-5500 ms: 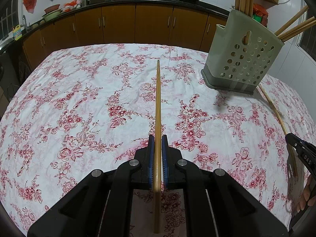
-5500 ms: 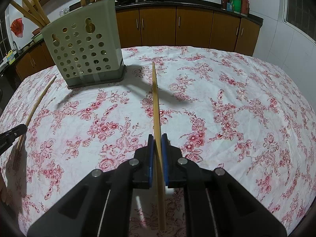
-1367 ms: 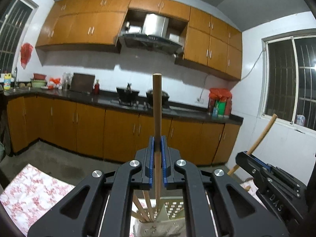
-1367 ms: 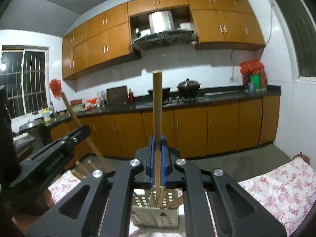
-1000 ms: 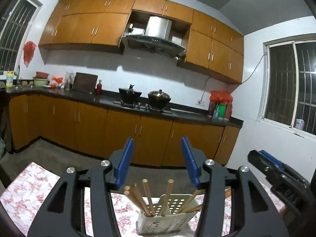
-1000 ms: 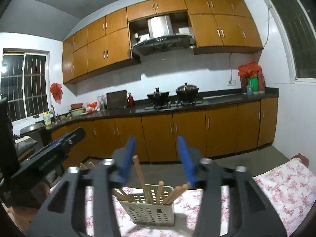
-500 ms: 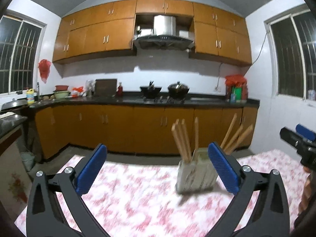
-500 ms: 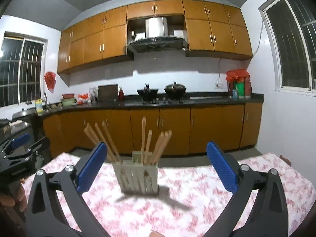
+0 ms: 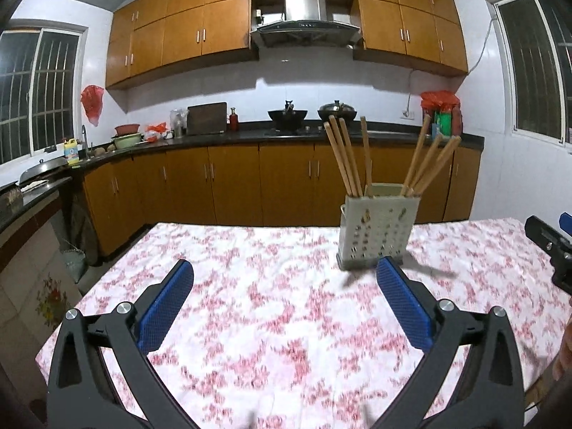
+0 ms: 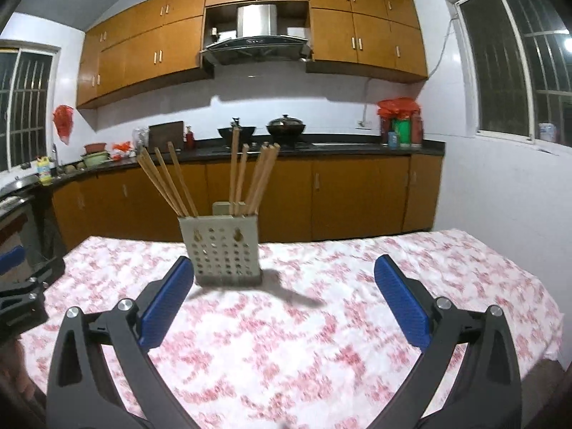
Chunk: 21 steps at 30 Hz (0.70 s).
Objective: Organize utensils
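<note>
- Both chopsticks delivered: left gripper and right gripper, clenched on one each moments ago, have just been opening and now gape empty.
- Chopsticks stand in the perforated holder, far across the floral tablecloth; no strays visible, sorting looks finished.

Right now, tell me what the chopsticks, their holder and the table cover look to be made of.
Chopsticks: likely wood or bamboo; matte tan, plain straight sticks.
Holder: probably moulded plastic; pale grey-green, dull, its wall pierced with rows of round holes.
Table cover: looks like cloth, white with a red flower print; it drapes softly over the table's edge. The frames are blurred, so the weave cannot be told.
</note>
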{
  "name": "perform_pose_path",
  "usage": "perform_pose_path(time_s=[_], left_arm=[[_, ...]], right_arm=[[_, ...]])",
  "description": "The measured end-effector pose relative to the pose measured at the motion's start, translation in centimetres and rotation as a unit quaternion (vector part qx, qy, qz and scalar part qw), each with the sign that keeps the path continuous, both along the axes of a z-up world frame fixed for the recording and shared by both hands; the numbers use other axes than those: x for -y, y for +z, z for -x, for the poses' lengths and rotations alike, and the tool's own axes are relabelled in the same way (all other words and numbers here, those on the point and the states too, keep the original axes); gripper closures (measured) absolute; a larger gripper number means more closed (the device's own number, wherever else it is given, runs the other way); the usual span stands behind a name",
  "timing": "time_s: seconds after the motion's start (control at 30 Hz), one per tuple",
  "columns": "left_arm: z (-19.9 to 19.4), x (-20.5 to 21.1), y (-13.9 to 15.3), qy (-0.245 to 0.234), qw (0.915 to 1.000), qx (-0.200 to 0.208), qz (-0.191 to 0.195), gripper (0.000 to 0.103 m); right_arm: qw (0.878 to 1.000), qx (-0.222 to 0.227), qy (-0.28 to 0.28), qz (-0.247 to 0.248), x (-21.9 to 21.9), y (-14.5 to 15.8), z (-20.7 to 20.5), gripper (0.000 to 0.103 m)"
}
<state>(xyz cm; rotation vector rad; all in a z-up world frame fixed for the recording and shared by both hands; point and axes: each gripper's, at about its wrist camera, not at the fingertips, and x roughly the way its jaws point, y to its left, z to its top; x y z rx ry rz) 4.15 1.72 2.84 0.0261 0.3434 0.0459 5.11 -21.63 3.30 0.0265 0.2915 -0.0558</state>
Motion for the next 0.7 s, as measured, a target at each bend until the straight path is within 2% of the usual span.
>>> perform_pose_path(time_s=[0.2,0.37,0.7], left_arm=[[2.0,0.7,-1.1,-0.020,0.9998,-0.006,-0.004,0.002],[3.1,1.0,-1.6,-0.028,0.9996,-0.001,0.000,0.002],[3.8,0.5,-3.0,-0.018,0.9997,-0.016,0.003,0.002]], right_arm=[[1.000,-0.026,0.011,-0.002,0.1,-1.7,1.5,0.004],[0.999,-0.027,0.020,-0.007,-0.2,-2.5,2.6,0.004],[0.999,-0.036,0.021,-0.005,-0.8,-3.4,3.4,0.004]])
